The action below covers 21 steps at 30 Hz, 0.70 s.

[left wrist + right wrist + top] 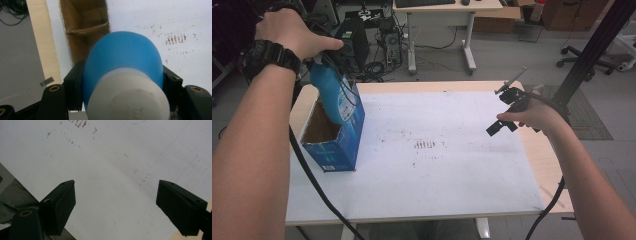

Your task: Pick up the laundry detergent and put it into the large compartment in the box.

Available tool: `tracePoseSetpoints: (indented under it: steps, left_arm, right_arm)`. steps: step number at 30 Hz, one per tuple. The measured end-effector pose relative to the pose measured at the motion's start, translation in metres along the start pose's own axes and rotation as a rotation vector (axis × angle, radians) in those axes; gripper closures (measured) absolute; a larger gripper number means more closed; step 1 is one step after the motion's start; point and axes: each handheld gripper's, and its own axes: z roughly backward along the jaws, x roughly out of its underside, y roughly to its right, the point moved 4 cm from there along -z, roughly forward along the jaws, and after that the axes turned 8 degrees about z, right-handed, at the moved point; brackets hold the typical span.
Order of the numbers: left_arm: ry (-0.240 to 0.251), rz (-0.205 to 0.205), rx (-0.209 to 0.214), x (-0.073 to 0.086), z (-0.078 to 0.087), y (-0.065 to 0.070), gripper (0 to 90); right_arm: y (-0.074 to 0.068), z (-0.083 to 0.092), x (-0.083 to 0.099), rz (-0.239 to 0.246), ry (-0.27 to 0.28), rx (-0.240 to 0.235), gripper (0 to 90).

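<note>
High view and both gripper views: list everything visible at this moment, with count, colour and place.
bottle: one, blue with a white cap, tilted over the open box at the table's left, partly inside it.
box: one, blue cardboard with a brown inside, open top, standing on the left of the sheet.
sheet: one, white with brown specks near the middle, covering most of the table.
table: one, light wood.
desk: one, pale, on the floor behind the table.
office chair: one, black, far right on the floor.
left gripper: one, black, shut on the bottle.
right gripper: one, black, open above the sheet's right side.
</note>
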Motion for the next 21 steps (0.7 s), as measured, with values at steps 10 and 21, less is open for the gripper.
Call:
tracePoseSetpoints:
  steps: [10, 21]
  left_arm:
    - [-0.003, 0.035, -0.009, 0.001, -0.003, -0.020, 36.9]
    - [-0.013, 0.075, -0.018, 0.003, -0.008, -0.037, 36.9]
  right_arm:
    - [0.003, -0.001, 0.001, -0.006, 0.002, -0.001, 16.2]
    - [0.003, -0.001, 0.001, -0.004, 0.003, 0.000, 16.1]
